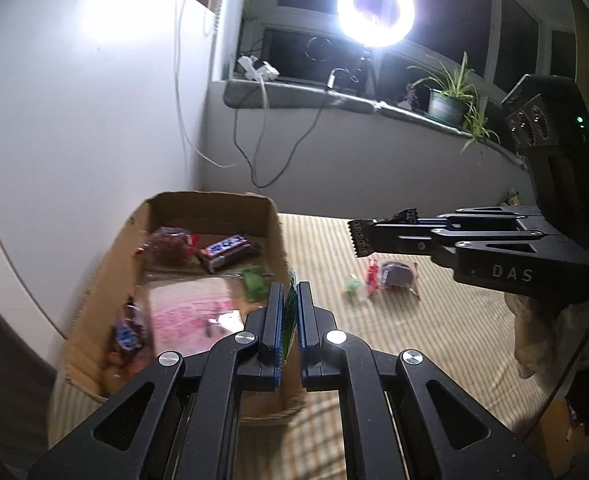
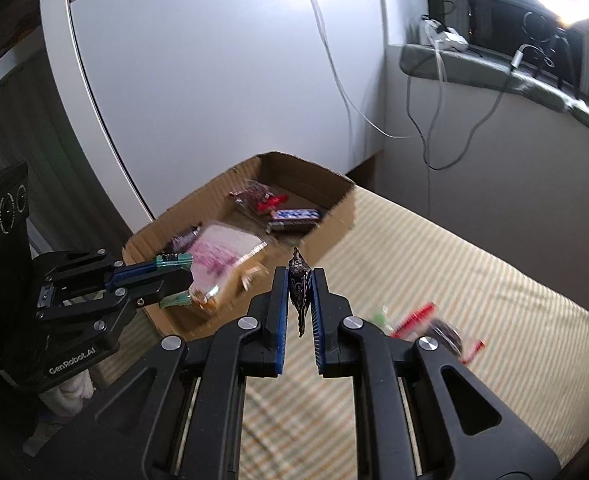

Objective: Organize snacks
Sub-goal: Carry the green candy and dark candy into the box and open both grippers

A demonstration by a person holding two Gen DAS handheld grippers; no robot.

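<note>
Striped bedding [image 1: 414, 340] still holds loose red-wrapped snacks [image 2: 434, 320]; the brown cardboard box [image 1: 270, 216] is partly filled, left gripper [image 1: 290, 312] clamps a flat green packet [image 1: 291, 304], right gripper [image 2: 299, 292] probably a dark-wrapped candy [image 2: 298, 280].

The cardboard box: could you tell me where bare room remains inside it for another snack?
The cardboard box is crowded: pink packet mid-floor, blue bar and red bag along the far wall. Bare floor shows only between those.

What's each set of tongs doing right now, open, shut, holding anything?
Left tongs: shut on a thin green snack packet.
Right tongs: shut on a small dark wrapped candy.
</note>
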